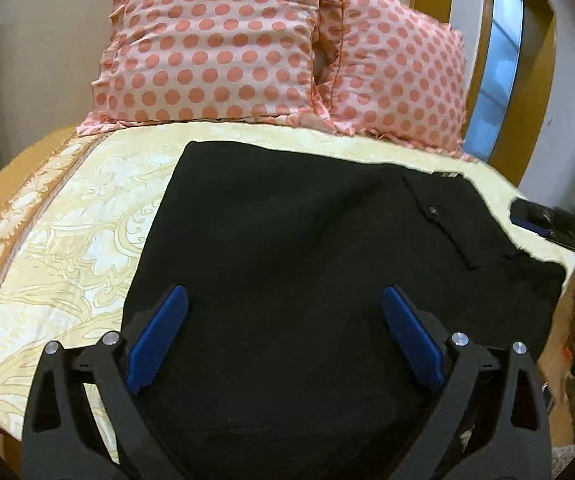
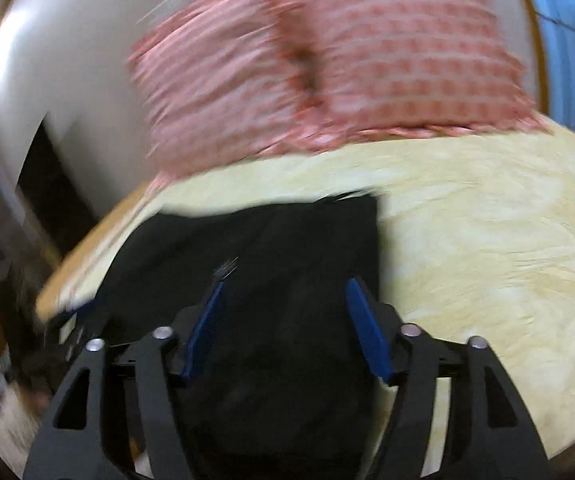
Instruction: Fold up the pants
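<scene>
We see the black pants [image 1: 307, 248] folded on the cream bedspread [image 1: 67, 248], mid-frame, long axis running lower left to right, waistband right. Our left gripper [image 1: 283, 300] and right gripper [image 2: 285, 292] hover spread, empty.

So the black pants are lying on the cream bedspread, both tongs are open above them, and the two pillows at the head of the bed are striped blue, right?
Not quite: the two pillows are pink with darker pink polka dots, not striped blue, as the left wrist view shows sharply. The rest holds: the black pants lie on the cream bedspread, and the left tongs and right tongs are both open above them.
</scene>
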Motion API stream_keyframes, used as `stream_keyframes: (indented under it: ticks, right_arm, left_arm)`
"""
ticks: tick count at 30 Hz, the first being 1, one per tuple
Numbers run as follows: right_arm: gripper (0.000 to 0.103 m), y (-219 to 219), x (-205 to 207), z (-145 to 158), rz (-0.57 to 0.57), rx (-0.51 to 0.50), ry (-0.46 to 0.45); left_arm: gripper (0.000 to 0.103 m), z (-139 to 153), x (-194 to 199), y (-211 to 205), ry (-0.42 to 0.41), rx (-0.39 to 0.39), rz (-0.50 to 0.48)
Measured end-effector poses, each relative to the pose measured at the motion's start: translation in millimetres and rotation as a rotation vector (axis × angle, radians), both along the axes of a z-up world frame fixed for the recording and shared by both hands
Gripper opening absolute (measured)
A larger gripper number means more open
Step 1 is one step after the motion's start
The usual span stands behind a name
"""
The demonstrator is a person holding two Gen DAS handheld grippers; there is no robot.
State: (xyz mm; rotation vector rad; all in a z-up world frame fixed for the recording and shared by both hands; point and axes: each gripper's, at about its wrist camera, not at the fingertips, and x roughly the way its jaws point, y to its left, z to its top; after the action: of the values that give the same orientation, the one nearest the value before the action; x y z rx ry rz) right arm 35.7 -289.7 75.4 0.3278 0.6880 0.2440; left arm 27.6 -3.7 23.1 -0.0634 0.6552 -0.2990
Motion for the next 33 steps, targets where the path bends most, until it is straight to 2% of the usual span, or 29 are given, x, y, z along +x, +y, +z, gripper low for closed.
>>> stream_keyframes:
  ticks: [3,8,10,11,13,15,17,19,21,22,24,26,30,33]
  right_arm:
    - [0.067,-25,28,-16,-0.022,0.098,0.120]
    - [0.062,-29,48,-36,0.021,0.116,0.203]
    - [0.058,-27,47,-36,0.034,0.100,0.191]
    - [0.048,-26,48,-36,0.055,0.105,0.191]
    - [0.048,-22,52,-38,0.103,0.139,0.197]
    - [0.048,-21,52,-37,0.101,0.106,0.192]
    - [0.048,-26,56,-40,0.093,0.153,0.202]
    - [0.047,-26,59,-40,0.102,0.160,0.199]
    - [0.040,-21,58,-38,0.131,0.136,0.187]
    - [0.039,-18,57,-36,0.146,0.125,0.176]
    - [0.039,-18,55,-34,0.159,0.117,0.169]
    - [0.040,-19,56,-37,0.145,0.149,0.187]
    - [0.040,-20,56,-36,0.146,0.168,0.194]
    - [0.030,-18,55,-35,0.176,0.139,0.163]
  left_arm:
    - [0.098,1,0,10,-0.006,-0.076,-0.022]
    - [0.098,2,-1,16,-0.010,-0.114,-0.057]
    - [0.098,2,-2,16,-0.015,-0.113,-0.061]
    - [0.098,1,-2,15,-0.016,-0.112,-0.061]
    - [0.098,1,-2,15,-0.019,-0.109,-0.063]
    - [0.098,1,-3,14,-0.021,-0.108,-0.065]
    - [0.098,2,-3,14,-0.022,-0.104,-0.066]
    - [0.098,4,-2,13,-0.013,-0.105,-0.064]
    - [0.098,9,0,17,0.018,-0.144,-0.067]
    - [0.098,17,4,25,0.040,-0.208,-0.080]
    - [0.098,31,10,40,0.038,-0.279,-0.069]
    - [0.098,41,20,51,0.032,-0.286,-0.031]
    - [0.095,45,58,65,0.120,-0.242,0.033]
    - [0.081,32,90,66,0.249,-0.238,0.021]
